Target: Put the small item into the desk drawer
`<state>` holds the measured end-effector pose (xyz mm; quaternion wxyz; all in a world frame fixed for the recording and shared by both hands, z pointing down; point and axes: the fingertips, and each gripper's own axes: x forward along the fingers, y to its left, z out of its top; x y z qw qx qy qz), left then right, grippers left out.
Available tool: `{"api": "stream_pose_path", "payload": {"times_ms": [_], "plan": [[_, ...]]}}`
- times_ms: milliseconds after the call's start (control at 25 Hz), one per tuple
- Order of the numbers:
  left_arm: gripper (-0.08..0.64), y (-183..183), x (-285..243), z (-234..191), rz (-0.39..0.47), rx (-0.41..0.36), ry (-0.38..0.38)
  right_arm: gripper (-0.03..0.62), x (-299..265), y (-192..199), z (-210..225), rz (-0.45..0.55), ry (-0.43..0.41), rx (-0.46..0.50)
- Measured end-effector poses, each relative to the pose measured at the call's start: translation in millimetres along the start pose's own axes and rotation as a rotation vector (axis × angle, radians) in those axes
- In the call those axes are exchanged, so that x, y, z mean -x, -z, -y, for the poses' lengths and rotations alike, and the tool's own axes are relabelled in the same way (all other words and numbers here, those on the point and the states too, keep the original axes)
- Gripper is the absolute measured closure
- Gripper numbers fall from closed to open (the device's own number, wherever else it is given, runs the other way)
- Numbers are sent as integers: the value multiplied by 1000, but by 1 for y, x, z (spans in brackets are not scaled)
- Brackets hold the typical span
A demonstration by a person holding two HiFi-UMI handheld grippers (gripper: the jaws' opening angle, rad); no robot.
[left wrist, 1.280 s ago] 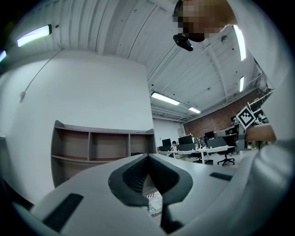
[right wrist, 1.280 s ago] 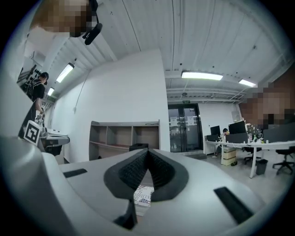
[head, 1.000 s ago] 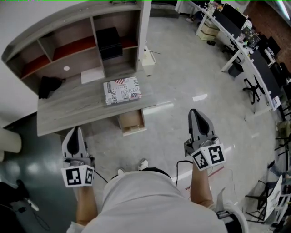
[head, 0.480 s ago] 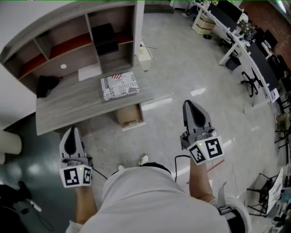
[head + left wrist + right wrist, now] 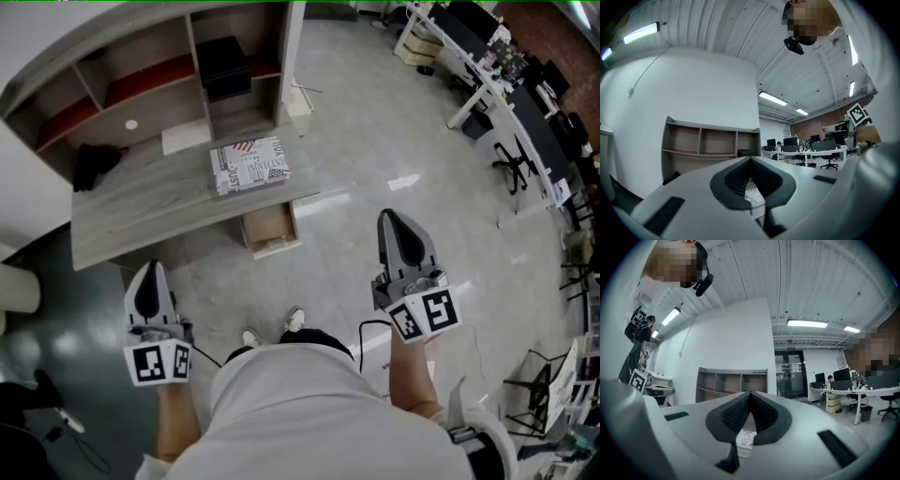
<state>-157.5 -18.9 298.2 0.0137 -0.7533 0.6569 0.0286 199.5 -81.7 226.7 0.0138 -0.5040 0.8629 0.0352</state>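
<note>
A small white printed box (image 5: 248,165) lies on the grey desk (image 5: 141,211) near its right end. Under that end, the desk drawer (image 5: 269,228) stands pulled open, its wooden inside showing. My left gripper (image 5: 150,267) hangs shut and empty in front of the desk's near edge, left of the drawer. My right gripper (image 5: 390,217) is shut and empty over the floor, to the right of the drawer. Both gripper views look along closed jaws, the left gripper (image 5: 751,159) and right gripper (image 5: 751,393), with the box (image 5: 754,197) (image 5: 746,438) showing below the tips.
The desk carries a shelf unit (image 5: 159,66) holding a black box (image 5: 223,66). A black bundle (image 5: 94,165) and a white sheet (image 5: 185,139) lie on the desktop. White office desks and chairs (image 5: 506,103) stand at the far right. The person's feet (image 5: 272,328) are near the drawer.
The right gripper has risen slightly toward the desk. The head view has shifted a little, so the desk sits somewhat higher in frame. Both grippers stay shut and empty.
</note>
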Motion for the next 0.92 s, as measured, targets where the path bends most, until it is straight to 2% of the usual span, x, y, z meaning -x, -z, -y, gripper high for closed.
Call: {"api": "stream_pose_path", "payload": {"times_ms": [920], "plan": [[543,21,39,-28,-29,20,29,569,13,22,-63,-57,6,28]]}}
